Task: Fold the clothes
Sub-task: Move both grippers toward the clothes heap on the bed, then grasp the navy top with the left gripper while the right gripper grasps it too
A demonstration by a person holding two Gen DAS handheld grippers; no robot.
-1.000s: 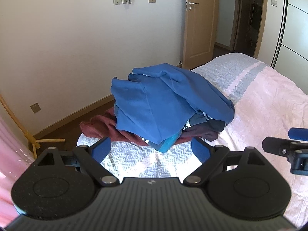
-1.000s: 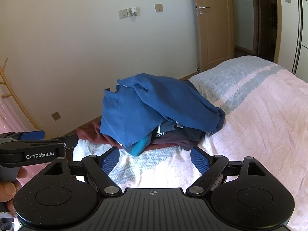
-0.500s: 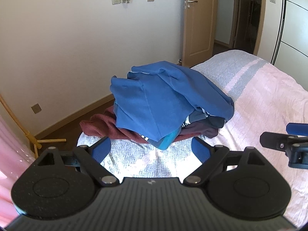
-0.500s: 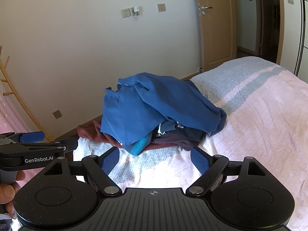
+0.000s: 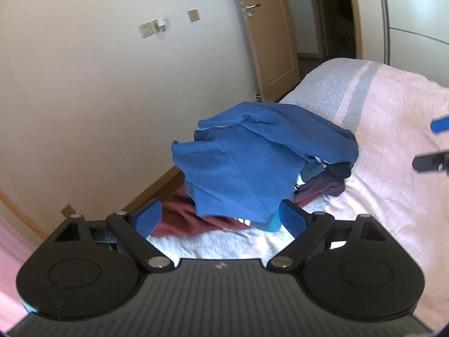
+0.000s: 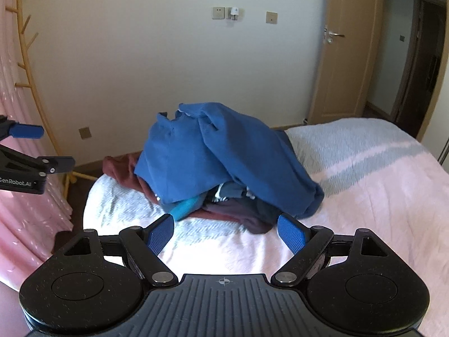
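A heap of clothes lies at the corner of the bed (image 5: 393,118) (image 6: 378,174). On top is a crumpled blue garment (image 5: 252,163) (image 6: 219,151). Beneath it lie a maroon garment (image 5: 182,219) (image 6: 120,168), a dark one (image 6: 241,213) and a teal piece (image 6: 182,207). My left gripper (image 5: 220,219) is open just short of the heap, nothing between its fingers. My right gripper (image 6: 226,231) is open too, empty, a little in front of the heap. The left gripper's fingers (image 6: 42,151) show at the left edge of the right wrist view.
The bed has a pink cover with a grey-white patterned band. A white wall with sockets stands behind the heap. A wooden door (image 6: 339,64) is at the right. A wooden rack (image 6: 31,64) and pink curtain (image 6: 31,210) stand left of the bed.
Both grippers have moved closer to the heap and tilted, so the pile looms larger. The right gripper now points more to the left. Both stay open.
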